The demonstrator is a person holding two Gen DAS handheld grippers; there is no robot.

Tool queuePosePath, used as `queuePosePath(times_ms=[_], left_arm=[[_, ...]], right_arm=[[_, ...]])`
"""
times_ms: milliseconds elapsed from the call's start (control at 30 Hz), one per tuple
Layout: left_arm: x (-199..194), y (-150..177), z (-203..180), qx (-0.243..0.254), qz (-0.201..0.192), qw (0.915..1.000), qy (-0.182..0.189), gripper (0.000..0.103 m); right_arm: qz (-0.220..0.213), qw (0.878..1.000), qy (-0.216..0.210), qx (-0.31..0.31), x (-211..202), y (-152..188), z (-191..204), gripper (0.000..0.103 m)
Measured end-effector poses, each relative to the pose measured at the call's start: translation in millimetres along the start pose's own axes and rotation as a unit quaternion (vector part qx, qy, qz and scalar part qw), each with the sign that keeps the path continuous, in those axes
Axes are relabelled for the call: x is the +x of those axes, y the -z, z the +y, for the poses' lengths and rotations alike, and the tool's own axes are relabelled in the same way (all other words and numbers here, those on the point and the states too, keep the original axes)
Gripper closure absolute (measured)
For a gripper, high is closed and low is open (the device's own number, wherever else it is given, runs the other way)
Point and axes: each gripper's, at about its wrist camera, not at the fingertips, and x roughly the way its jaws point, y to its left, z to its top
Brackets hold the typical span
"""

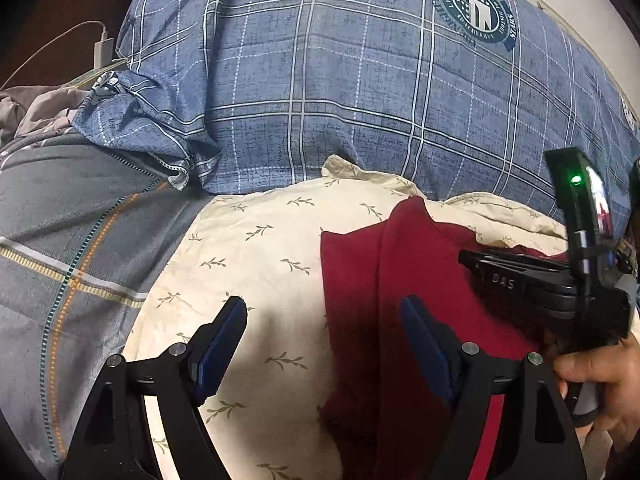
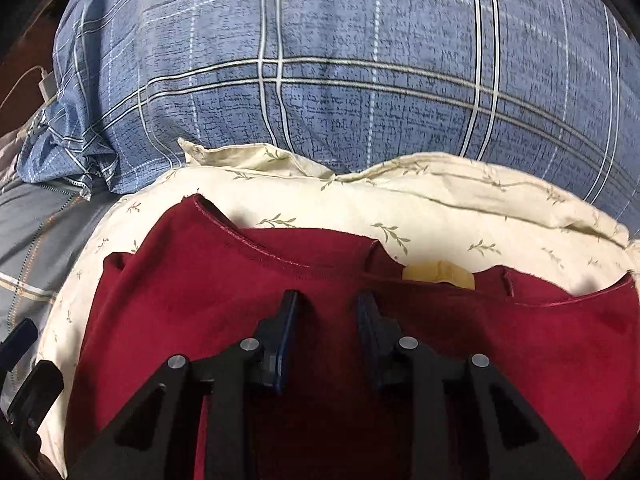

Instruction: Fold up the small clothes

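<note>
A dark red garment (image 1: 404, 272) lies on a cream pillow with a leaf print (image 1: 260, 248). In the right wrist view the red garment (image 2: 224, 292) fills the lower half, with a hemmed edge across it and a tan label (image 2: 438, 272) at its far edge. My left gripper (image 1: 324, 312) is open over the garment's left edge, its right finger above the red cloth. My right gripper (image 2: 327, 300) is partly open just above the red cloth, nothing between its fingers. The right gripper (image 1: 532, 280) also shows from the side in the left wrist view, held by a hand.
A blue plaid duvet (image 1: 340, 80) is bunched behind the pillow (image 2: 400, 208). A grey striped sheet (image 1: 72, 240) lies to the left. A white charger and cable (image 1: 102, 50) sit at the far left on a brown surface.
</note>
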Motion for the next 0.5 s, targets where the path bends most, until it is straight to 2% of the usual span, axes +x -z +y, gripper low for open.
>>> queuePosePath(times_ms=[100, 200, 333, 500], left_arm=[[-1.9, 0.6, -1.2, 0.002, -0.002, 1.0000, 0.000, 0.024], [-2.6, 1.9, -1.8, 0.004, -0.002, 1.0000, -0.002, 0.024], [-1.7, 2.8, -2.0, 0.006, -0.001, 1.0000, -0.007, 0.024], [-0.4, 1.8, 1.0, -0.004, 0.001, 1.0000, -0.008, 0.024]], right_arm=[[-0.014, 1.000, -0.018, 0.006, -16.7, 3.3, 1.6, 0.071], [-0.014, 0.999, -0.037, -0.002, -27.8, 6.1, 7.8, 0.067], [-0.013, 0.999, -0.045, -0.009, -26.9, 3.7, 16.3, 0.066], [-0.011, 0.997, -0.075, -0.017, -26.3, 1.2, 30.4, 0.064]])
